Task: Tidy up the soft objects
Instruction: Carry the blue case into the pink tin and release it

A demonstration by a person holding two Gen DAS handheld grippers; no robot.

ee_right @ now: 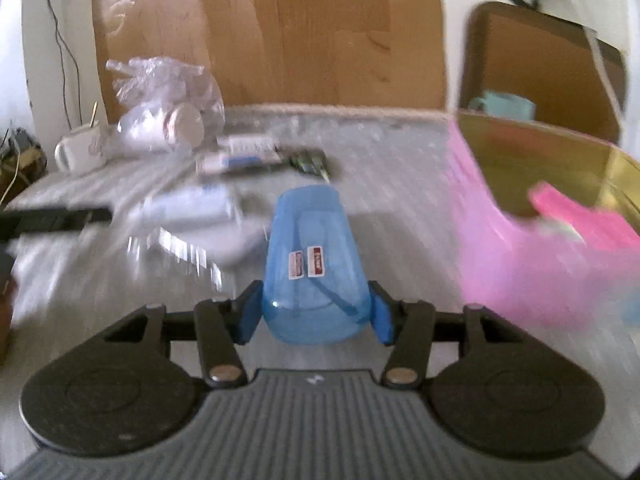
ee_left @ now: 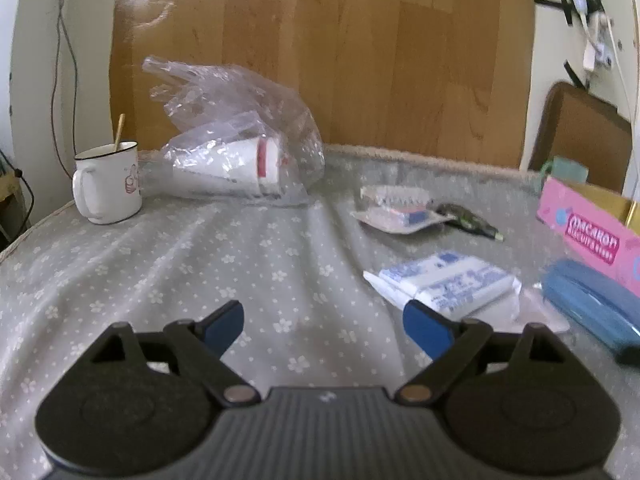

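My right gripper [ee_right: 314, 312] is shut on a translucent blue pouch [ee_right: 314, 264] with two small red labels, held above the table; that view is motion-blurred. The same blue pouch [ee_left: 592, 304] shows at the right edge of the left wrist view. My left gripper [ee_left: 324, 320] is open and empty, low over the grey flowered tablecloth [ee_left: 200, 272]. A white and blue tissue pack [ee_left: 448, 284] lies just beyond its right finger [ee_left: 426, 326]. A pink open box [ee_right: 560, 216] with a gold inside stands to the right of the pouch.
A clear plastic bag with paper cups [ee_left: 240, 148] and a white enamel mug [ee_left: 108, 184] stand at the back left. A flat packet [ee_left: 396, 212] and a dark green item [ee_left: 472, 220] lie mid-table. A wooden board [ee_left: 320, 48] stands behind.
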